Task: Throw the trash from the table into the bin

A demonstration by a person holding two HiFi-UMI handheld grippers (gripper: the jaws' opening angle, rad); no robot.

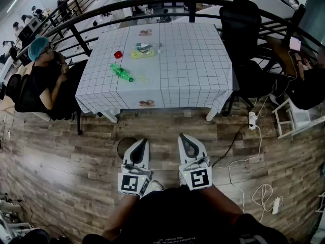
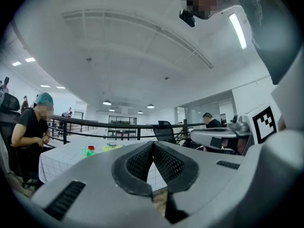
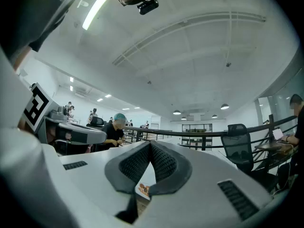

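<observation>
A table (image 1: 193, 65) with a white checked cloth stands ahead of me on the wooden floor. On it lie a green plastic bottle (image 1: 121, 72), a red cap (image 1: 118, 55), a yellow-green wrapper (image 1: 142, 54) and a clear ring of plastic (image 1: 143, 79). A dark round bin (image 1: 126, 146) sits on the floor in front of the table, partly hidden by my left gripper (image 1: 141, 143). Both the left gripper and my right gripper (image 1: 184, 138) are held near my body, well short of the table. Both are shut and empty. In the left gripper view the bottle (image 2: 89, 151) shows far off.
A person in a teal cap (image 1: 43, 72) sits at the table's left side. Black chairs (image 1: 242, 29) stand at its right, a railing (image 1: 152, 4) behind. A power strip (image 1: 251, 120) and white cables (image 1: 254, 159) lie on the floor at the right.
</observation>
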